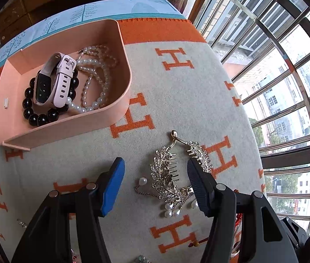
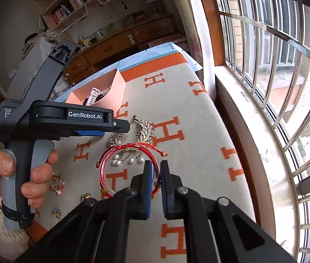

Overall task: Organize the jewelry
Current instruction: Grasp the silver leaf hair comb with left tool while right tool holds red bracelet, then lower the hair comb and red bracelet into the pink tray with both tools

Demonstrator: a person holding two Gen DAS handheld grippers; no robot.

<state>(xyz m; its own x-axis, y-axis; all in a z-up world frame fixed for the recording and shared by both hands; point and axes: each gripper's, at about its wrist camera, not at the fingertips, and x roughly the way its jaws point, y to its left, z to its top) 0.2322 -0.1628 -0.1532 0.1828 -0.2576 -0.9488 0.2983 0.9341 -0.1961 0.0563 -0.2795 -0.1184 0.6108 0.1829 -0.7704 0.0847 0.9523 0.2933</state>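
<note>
A pink tray (image 1: 120, 109) holds a pink smartwatch (image 1: 61, 81), a black bead bracelet (image 1: 42, 117) and a pearl necklace (image 1: 99, 76); the tray also shows in the right wrist view (image 2: 113, 92). A gold leaf hair comb (image 1: 166, 175) with pearl drops lies on the blanket, between the wide-open jaws of my left gripper (image 1: 155, 175). The comb also shows in the right wrist view (image 2: 144, 131). My right gripper (image 2: 156, 173) is shut on a red bracelet (image 2: 111, 155) and holds it above the blanket.
A cream blanket (image 1: 166, 109) with orange H letters covers the table. Small earrings and charms (image 2: 57, 186) lie at the near left. A barred window (image 2: 275, 65) and sill run along the right. Shelves and drawers stand behind the table.
</note>
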